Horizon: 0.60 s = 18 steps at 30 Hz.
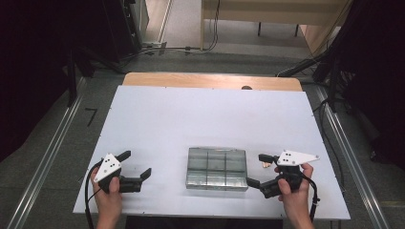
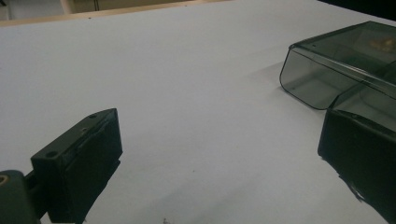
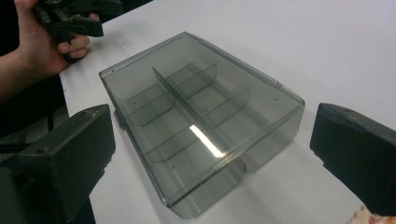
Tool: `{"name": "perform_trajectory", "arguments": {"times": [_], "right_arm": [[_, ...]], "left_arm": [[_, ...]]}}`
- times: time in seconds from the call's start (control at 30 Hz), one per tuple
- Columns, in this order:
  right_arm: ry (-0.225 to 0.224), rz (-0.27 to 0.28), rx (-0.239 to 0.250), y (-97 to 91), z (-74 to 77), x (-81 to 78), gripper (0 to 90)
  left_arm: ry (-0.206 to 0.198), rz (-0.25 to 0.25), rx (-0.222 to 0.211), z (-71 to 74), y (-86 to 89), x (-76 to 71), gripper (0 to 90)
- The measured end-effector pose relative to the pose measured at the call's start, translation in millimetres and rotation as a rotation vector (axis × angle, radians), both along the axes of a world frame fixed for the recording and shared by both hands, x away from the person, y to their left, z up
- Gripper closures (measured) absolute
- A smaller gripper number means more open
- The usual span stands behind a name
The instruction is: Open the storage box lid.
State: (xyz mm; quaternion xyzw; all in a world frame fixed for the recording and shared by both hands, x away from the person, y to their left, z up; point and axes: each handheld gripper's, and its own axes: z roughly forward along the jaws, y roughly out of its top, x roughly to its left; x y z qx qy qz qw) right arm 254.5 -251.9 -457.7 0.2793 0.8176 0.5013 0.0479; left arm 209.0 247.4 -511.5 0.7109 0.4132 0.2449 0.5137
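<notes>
The small tan thing (image 1: 264, 164) beside the right tongs (image 1: 257, 169) is too small to identify; the box (image 2: 341, 70) is cut off at the left gripper view's right edge.

My high view looks forward and down on the whole white surface (image 1: 191, 119) from above my side. Left gripper view sits low, close over the surface, facing the smoky divided box (image 2: 336, 70) from its side. Right gripper view looks down on the same box (image 3: 196, 116) at close range; all three share it.
</notes>
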Motion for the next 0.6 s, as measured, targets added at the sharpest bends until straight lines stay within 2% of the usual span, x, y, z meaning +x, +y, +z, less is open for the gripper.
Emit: {"name": "perform_trajectory", "arguments": {"times": [0.1,0.23,0.43,0.47,0.53,0.6], "right_arm": [[0.002,-0.005,0.011,-7.4,-2.5,-3.3,0.0],[0.016,-0.006,0.017,-13.4,-6.5,-7.2,0.0],[0.044,-0.016,0.031,-17.4,-14.2,-10.1,0.0],[0.052,-0.022,0.023,-19.1,-17.0,-11.4,4.2],[0.061,-0.013,0.026,-20.7,-19.8,-12.0,5.3],[0.073,-0.012,0.021,-21.3,-22.4,-12.3,14.7]], "left_arm": [[-0.008,-0.002,-0.017,0.6,1.9,-0.9,0.0],[-0.035,-0.005,-0.01,2.3,1.1,-4.5,0.0],[-0.04,-0.009,0.028,5.2,-6.6,-6.9,1.9],[-0.038,-0.015,0.032,5.7,-8.4,-7.0,2.9],[-0.031,-0.031,0.014,6.4,-12.0,-7.2,2.9],[-0.022,-0.05,-0.005,7.2,-15.3,-8.0,5.7]]}}
